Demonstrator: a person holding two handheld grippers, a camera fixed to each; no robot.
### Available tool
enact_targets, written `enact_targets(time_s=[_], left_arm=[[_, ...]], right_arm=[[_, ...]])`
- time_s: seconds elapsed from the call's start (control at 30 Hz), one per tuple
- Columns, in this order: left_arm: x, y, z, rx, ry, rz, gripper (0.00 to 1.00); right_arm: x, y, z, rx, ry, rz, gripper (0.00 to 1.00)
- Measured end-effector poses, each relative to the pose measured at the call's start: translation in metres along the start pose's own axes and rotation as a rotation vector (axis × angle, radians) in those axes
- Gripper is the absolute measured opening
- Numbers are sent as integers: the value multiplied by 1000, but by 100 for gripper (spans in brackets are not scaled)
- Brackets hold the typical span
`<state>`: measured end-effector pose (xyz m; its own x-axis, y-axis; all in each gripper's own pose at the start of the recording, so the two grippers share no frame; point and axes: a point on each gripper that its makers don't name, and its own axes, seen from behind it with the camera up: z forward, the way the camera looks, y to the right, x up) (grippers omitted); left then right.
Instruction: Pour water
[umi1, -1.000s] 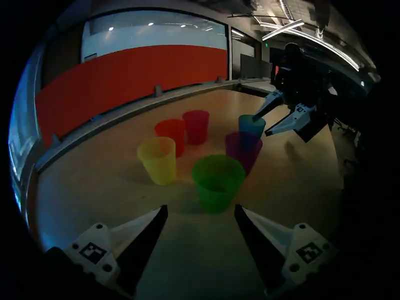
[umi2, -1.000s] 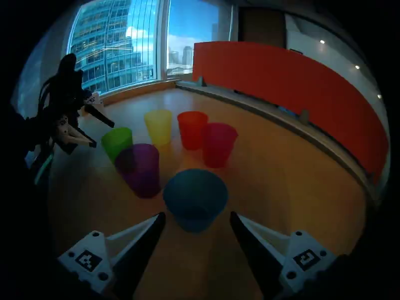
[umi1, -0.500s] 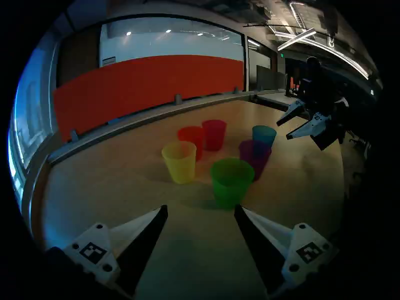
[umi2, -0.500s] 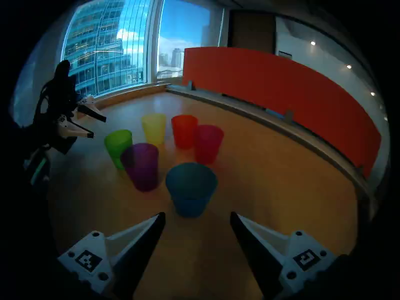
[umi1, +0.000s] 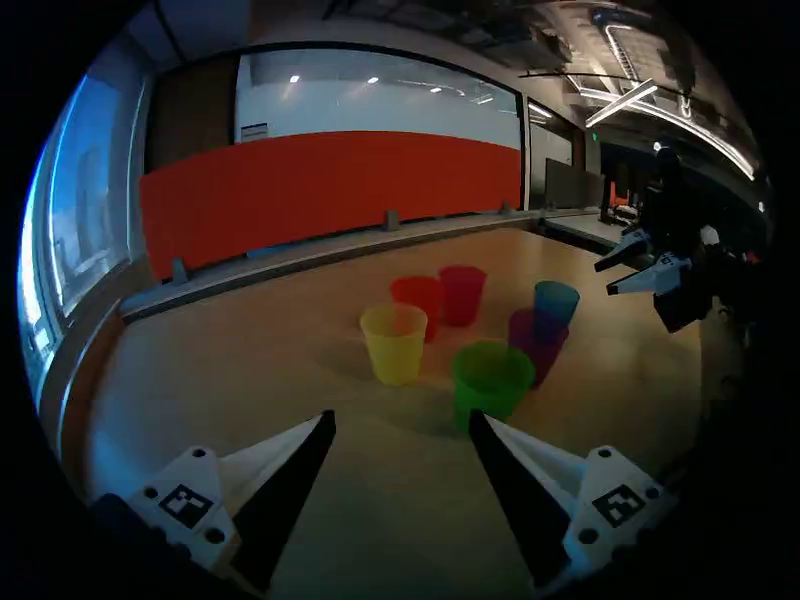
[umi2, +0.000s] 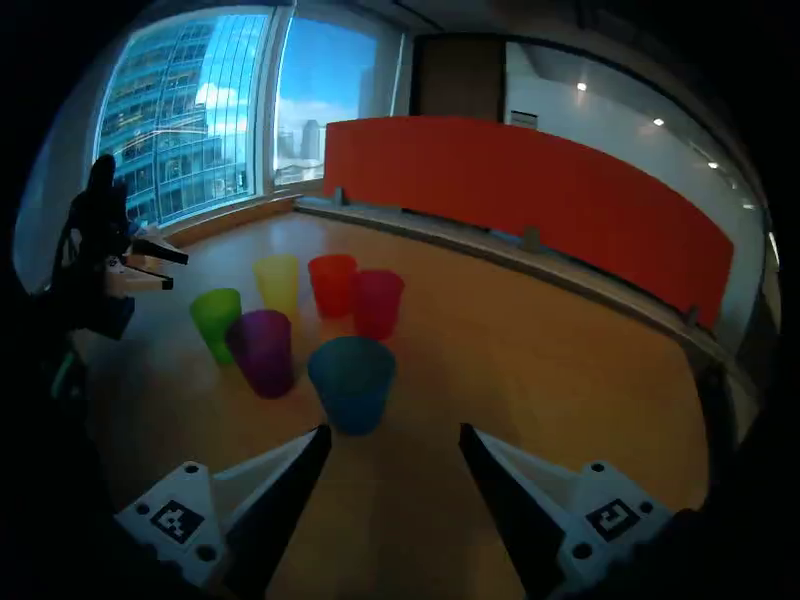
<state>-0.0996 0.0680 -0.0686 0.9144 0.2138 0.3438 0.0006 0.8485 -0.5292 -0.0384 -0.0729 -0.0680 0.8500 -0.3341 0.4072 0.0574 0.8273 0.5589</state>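
**Gripper state**
- Left gripper (umi1: 400, 420): fingers spread wide, nothing btwn them. Tips sit at bottom ctr of the left gripper view, over the light wooden tabletop (umi1: 250, 400).
- Right gripper (umi2: 393, 432): fingers likewise wide apart and empty, at bottom ctr of the right gripper view.

**Cup layout, left gripper view**
- Green translucent plastic cup (umi1: 490, 383): upright, nearest, right of ctr. Its base meets the right-hand fingertip in the frame. Contact cannot be told.
- Yellow translucent plastic cup (umi1: 395, 342): upright, just left of the green cup, beyond the finger gap.
- Orange-red translucent plastic cup (umi1: 418, 298) and magenta translucent plastic cup (umi1: 462, 293): side by side behind the yellow cup.
- Purple translucent plastic cup (umi1: 528, 342): right of the green cup. The teal translucent plastic cup (umi1: 555, 305) stands close behind it.
- No cup lies btwn the fingers.
- Right gripper appears at the far right edge, fingers apart, near the teal cup but clear of it.

**Cup layout, right gripper view**
- Teal cup is nearest, upright, just beyond the left-hand fingertip, left of ctr.
- Purple cup is beside it to the left, w/ the green cup further left.
- Yellow, orange-red and magenta cups form a row behind.
- Left gripper sits at the left edge, apart from the cups.

**Surroundings**
- Long orange wall panel (umi1: 330, 195) runs behind the table.
- Large windows (umi2: 200, 120) occupy the upper left of the right gripper view.

Cup contents: cannot tell.
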Motion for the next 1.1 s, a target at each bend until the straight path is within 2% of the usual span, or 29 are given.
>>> enact_targets(time_s=[0.1,0.3,0.6,0.9,1.1], left_arm=[[8,-8,-2,37,26,-16,99],[39,-30,-10,136,127,-77,99],[77,-49,-18,267,250,-133,99],[91,-63,-21,381,332,-163,99],[97,-70,-23,426,386,-182,99]], right_arm=[[6,12,-5,-48,30,38,100],[20,26,-19,-127,115,102,100],[38,58,-32,-286,224,127,100],[74,86,-52,-434,395,141,100],[91,98,-63,-520,481,141,100]])
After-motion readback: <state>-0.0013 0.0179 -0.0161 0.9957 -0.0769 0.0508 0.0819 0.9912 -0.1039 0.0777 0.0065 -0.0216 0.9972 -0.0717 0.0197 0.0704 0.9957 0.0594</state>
